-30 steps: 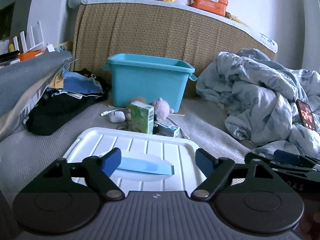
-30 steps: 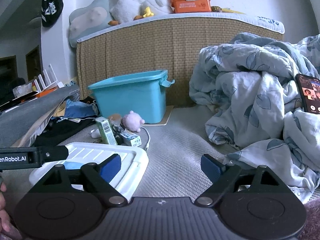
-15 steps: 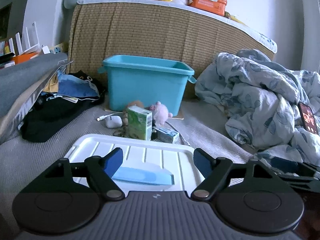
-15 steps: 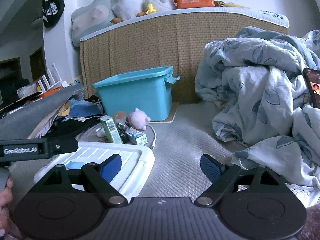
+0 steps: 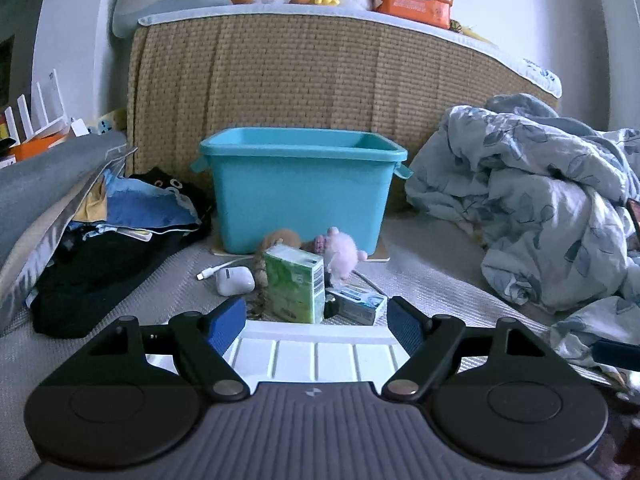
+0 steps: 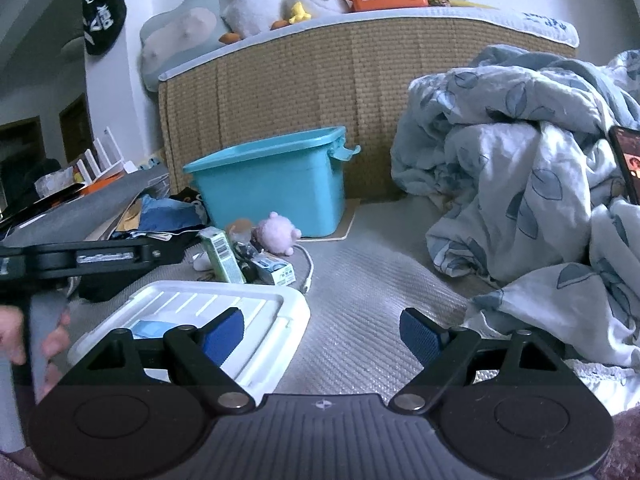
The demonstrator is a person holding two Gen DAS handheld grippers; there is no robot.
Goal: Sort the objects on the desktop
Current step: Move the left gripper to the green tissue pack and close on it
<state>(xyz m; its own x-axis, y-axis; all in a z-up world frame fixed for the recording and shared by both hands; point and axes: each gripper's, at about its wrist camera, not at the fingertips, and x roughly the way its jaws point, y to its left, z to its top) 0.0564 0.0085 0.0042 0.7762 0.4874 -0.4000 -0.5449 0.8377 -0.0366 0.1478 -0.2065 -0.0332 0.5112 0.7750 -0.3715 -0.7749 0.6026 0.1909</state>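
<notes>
While idle, white lid (image 5: 316,356) before teal bin (image 5: 300,184).

1. The left gripper (image 5: 316,320) hangs with its jaws apart above the far edge of a white lid (image 5: 316,354), nothing between them.
2. Just beyond stand a green carton (image 5: 294,288), a small box (image 5: 358,308) and a white earbud case (image 5: 235,281).
3. A pink plush (image 5: 340,252) lies before the teal bin (image 5: 300,188); what sits beside it, possibly a brown toy, is unclear.
</notes>
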